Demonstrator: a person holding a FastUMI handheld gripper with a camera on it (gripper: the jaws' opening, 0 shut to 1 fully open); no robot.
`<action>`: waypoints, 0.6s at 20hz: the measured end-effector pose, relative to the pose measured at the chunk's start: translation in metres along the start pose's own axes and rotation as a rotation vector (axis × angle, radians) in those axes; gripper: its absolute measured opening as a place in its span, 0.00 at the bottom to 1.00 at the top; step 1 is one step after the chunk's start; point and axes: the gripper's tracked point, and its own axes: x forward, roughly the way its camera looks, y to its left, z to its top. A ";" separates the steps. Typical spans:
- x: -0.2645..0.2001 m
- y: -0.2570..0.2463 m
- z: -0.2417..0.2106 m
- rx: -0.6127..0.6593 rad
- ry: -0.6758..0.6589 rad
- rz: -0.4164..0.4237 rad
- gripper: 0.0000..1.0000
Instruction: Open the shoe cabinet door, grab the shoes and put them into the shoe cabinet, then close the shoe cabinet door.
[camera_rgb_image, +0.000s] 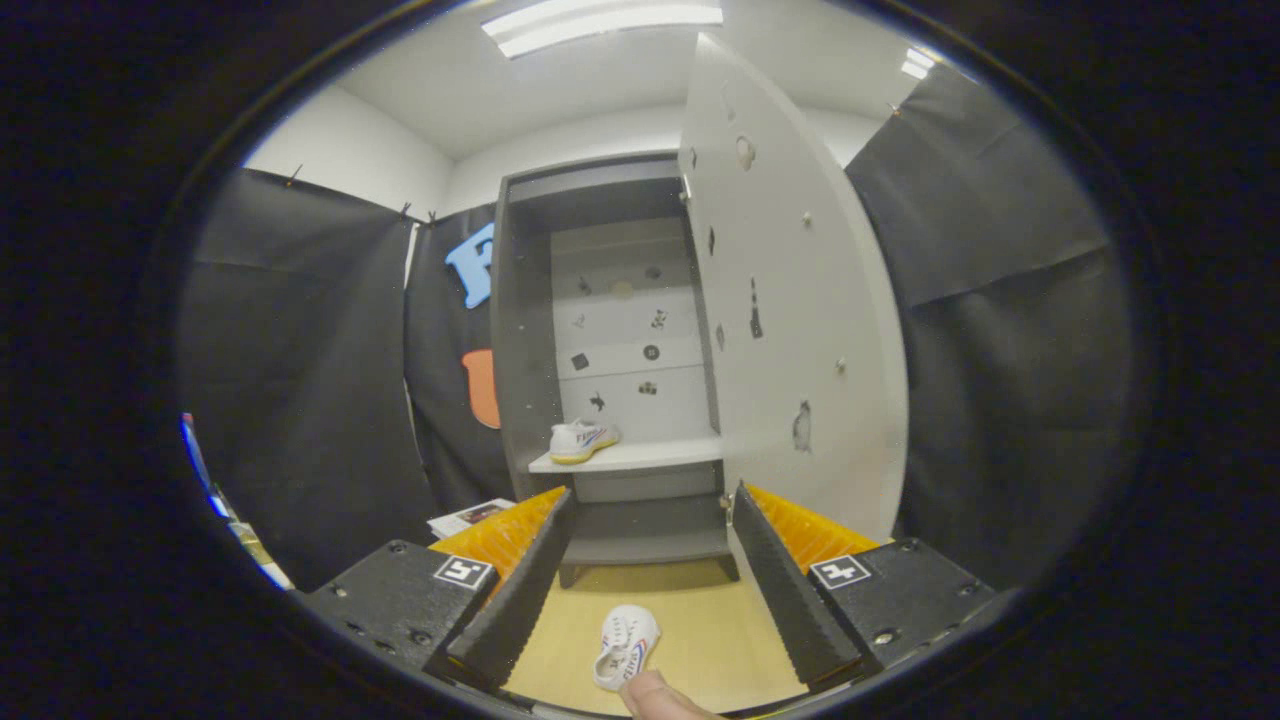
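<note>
1. The tool (650, 570) has its two fingers spread wide apart. It is not pinching anything.
2. The shoe cabinet (600, 330) stands ahead of the tool. Its door (790, 300) is swung open, on the right side of the cabinet.
3. One shoe (582, 440) already sits on the white shelf (650, 456) inside the cabinet, near the left end of the shelf.
4. The other shoe (625, 648) lies on the floor (700, 620) in front of the cabinet, between the tool's fingers and close to them. A fingertip (655, 695) of a person is touching or almost touching this shoe; I cannot tell which.
5. What could go wrong: the floor shoe is small. If the fingers close on just its edge, it could slip out and drop.
6. The tool could squeeze while the person's fingertip is close by and pinch it.
7. When the floor shoe goes up to the shelf, it could bump the shoe already there and push it off.
8. The tool could knock the open door, so it swings and gets in the way.
9. Count: two shoes, one cabinet, one door, one white shelf with a shoe on it, one tool, one fingertip.
</note>
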 end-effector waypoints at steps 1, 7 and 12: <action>0.011 0.009 -0.020 0.008 0.034 0.019 0.99; 0.067 0.043 -0.144 -0.029 0.269 0.064 1.00; 0.091 0.063 -0.240 -0.009 0.444 0.082 1.00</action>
